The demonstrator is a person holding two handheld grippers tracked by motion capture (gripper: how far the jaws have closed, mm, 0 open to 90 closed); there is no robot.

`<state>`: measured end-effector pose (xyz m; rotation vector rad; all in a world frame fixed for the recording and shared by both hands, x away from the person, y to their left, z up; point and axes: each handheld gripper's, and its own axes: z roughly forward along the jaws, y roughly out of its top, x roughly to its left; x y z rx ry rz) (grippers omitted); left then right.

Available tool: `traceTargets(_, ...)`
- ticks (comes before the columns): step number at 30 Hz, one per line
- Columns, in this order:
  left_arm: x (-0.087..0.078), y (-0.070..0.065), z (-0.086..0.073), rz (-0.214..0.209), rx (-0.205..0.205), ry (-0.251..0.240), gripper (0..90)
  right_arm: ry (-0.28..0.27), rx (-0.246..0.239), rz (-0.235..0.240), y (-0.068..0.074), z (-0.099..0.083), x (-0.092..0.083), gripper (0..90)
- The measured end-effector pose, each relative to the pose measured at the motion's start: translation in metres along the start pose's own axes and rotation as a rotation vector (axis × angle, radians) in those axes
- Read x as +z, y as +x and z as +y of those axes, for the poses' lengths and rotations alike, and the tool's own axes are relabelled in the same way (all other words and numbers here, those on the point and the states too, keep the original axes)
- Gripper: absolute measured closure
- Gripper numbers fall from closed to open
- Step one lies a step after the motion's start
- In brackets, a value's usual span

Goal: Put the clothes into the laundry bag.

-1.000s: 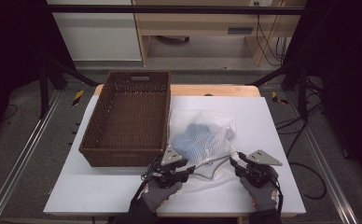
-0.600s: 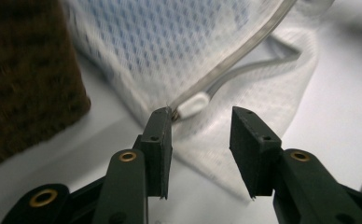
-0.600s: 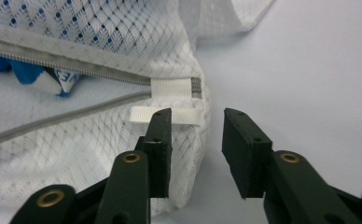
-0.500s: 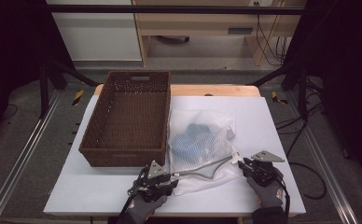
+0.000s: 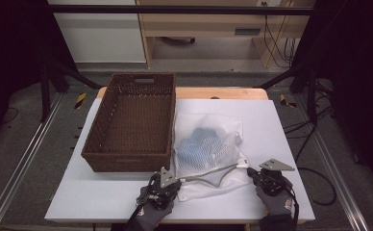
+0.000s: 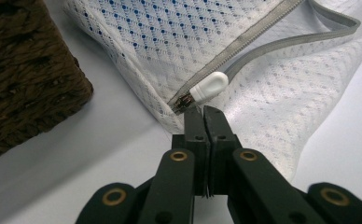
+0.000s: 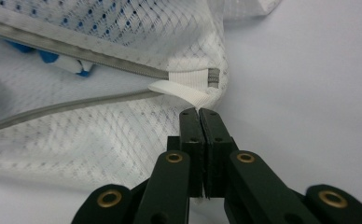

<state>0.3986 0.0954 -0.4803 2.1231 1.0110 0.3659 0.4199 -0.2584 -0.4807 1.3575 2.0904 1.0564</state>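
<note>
White table (image 5: 271,125), mesh bag (image 5: 206,144) between claws

Background stuff, for anyone curious: the bench (image 5: 271,125) has a plain white top, with a strip of bare wood edge (image 5: 223,93) peeking out along the far side. Grey floor (image 5: 31,144) all around it, and a metal rail runs diagonally down the left (image 5: 23,161) and another down the right (image 5: 336,159). There are little yellow-and-black tape markers (image 5: 80,99) on the floor near the far corners. A black cable (image 5: 314,171) loops on the floor at right. Up top there's a white cabinet (image 5: 95,33) at the left, a light wooden desk (image 5: 213,24) in the middle with cords (image 5: 271,33) dangling beside it, and a black bar (image 5: 175,9) across the frame.
</note>
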Motion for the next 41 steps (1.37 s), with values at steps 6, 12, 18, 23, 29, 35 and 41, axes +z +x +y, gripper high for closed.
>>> traceTargets(6, -0.012, 0.022, -0.001, 0.009, -0.014, -0.004, 90.0, 0.006, 0.025, 0.030, 0.002, -0.018, -0.022, 89.3)
traceTargets(12, -0.014, 0.032, -0.003, -0.016, -0.046, -0.036, 90.0, 0.021, 0.020, 0.019, 0.004, -0.028, -0.030, 76.5)
traceTargets(18, -0.021, 0.027, -0.003, -0.037, -0.026, -0.090, 77.7, -0.107, -0.002, 0.043, 0.007, -0.017, -0.034, 61.3)
traceTargets(23, -0.028, 0.035, -0.006, -0.055, -0.037, -0.141, 61.1, -0.155, 0.000, 0.003, 0.006, -0.011, -0.023, 38.4)
traceTargets(29, -0.041, 0.048, -0.014, -0.074, -0.037, -0.184, 40.5, -0.176, 0.018, -0.029, -0.001, -0.005, -0.019, 23.7)
traceTargets(35, -0.051, 0.063, -0.026, -0.040, -0.065, -0.176, 31.7, -0.180, 0.031, -0.049, -0.009, -0.001, -0.020, 17.2)
traceTargets(41, -0.059, 0.077, -0.036, 0.005, -0.089, -0.156, 26.5, -0.164, 0.033, -0.056, -0.014, -0.001, -0.021, 14.8)
